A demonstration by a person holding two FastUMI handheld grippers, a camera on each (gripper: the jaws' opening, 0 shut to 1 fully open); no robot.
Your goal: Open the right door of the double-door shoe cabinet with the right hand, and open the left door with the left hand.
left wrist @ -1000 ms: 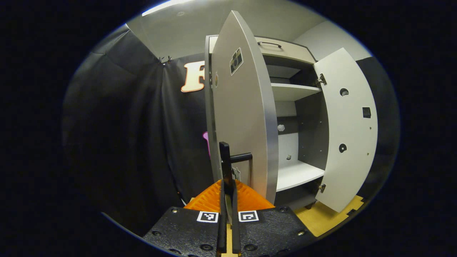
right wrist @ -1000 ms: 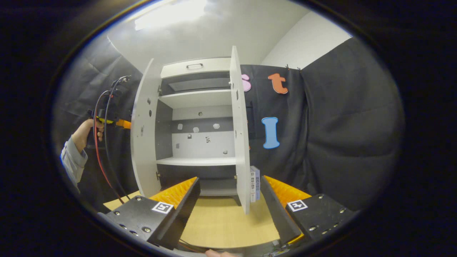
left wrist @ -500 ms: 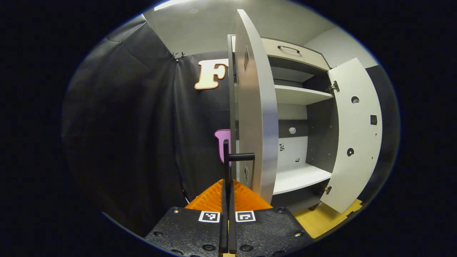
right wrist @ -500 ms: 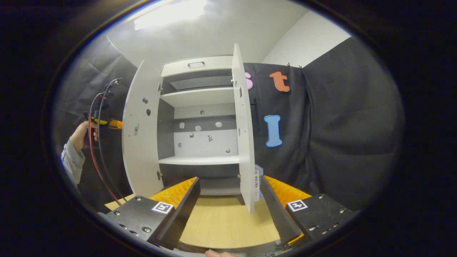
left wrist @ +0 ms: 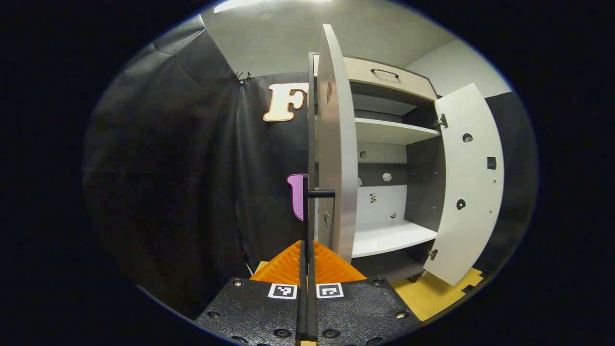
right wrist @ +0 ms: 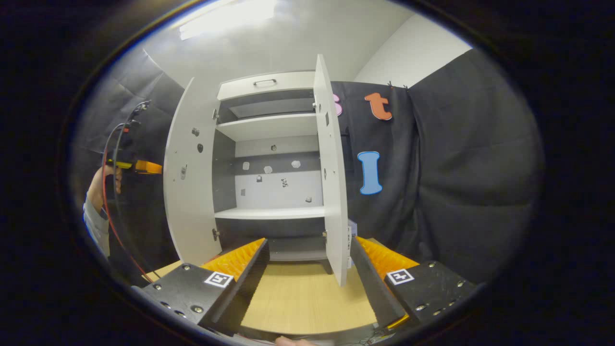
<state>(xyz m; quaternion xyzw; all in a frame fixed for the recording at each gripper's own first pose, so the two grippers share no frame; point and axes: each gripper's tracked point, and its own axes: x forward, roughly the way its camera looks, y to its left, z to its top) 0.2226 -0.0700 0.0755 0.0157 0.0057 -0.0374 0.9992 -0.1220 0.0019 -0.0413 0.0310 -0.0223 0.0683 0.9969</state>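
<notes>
Left gripper point(left wrist: 306, 250), jaws closed on the upright handle point(left wrist: 306, 211) of the left door point(left wrist: 336, 158), seemingly full open and edge-on ahead; right gripper point(right wrist: 307, 269), jaws wide and empty, faces the right door point(right wrist: 331, 168).

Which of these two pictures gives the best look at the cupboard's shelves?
The right gripper view: it faces the open shoe cabinet squarely, so both shelves show between the open doors. The left gripper view sees the shelves at a slant, partly hidden behind the left door.
</notes>
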